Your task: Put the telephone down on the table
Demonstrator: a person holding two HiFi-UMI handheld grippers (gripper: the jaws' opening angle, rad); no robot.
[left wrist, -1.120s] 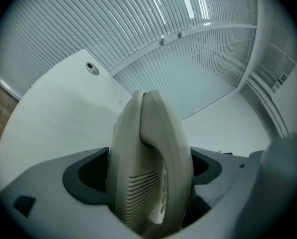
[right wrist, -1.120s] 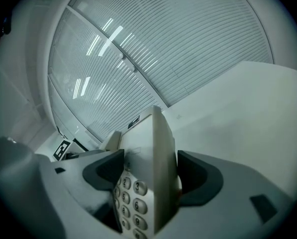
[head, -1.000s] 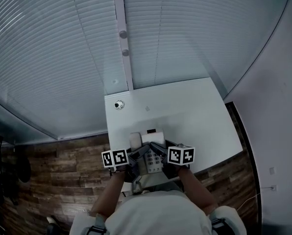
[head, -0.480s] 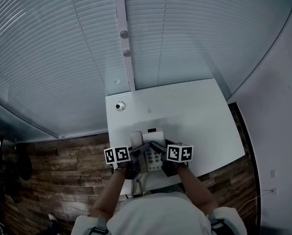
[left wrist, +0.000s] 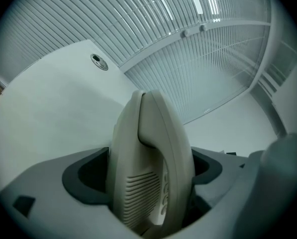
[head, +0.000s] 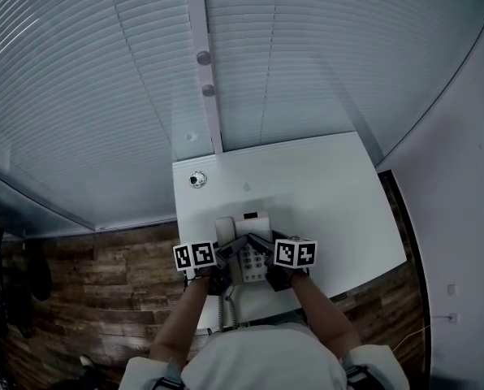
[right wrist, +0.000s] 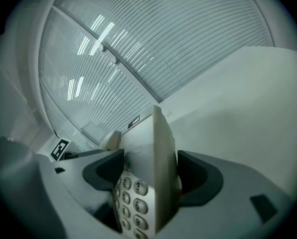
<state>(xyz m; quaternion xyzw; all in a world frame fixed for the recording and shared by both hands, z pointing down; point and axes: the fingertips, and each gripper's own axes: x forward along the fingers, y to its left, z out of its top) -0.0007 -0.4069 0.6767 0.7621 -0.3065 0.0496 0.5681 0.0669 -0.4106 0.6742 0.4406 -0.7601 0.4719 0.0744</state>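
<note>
Slatted blinds (head: 104, 96) back a smooth white table (head: 331, 177). Over the table's near edge is the boxy beige telephone (head: 244, 252), its long axis running away from the person. It is pinched between both tools: the left gripper (head: 228, 254) is clamped on the ribbed handset (left wrist: 148, 178) side, the right gripper (head: 262, 254) on the keypad (right wrist: 128, 198) side. Its way to the tabletop is straight down.

The head view looks steeply down from above the person onto the whole white rectangular table (head: 323, 185). Each gripper view rides low, very close behind its own jaws. The left takes in the table's far-left corner, while the right looks across toward the grey slatted blinds (head: 104, 96) (right wrist: 178, 44). All three views share the beige plastic telephone (head: 246, 254) (left wrist: 148, 173) (right wrist: 151, 168) and the tabletop.
</note>
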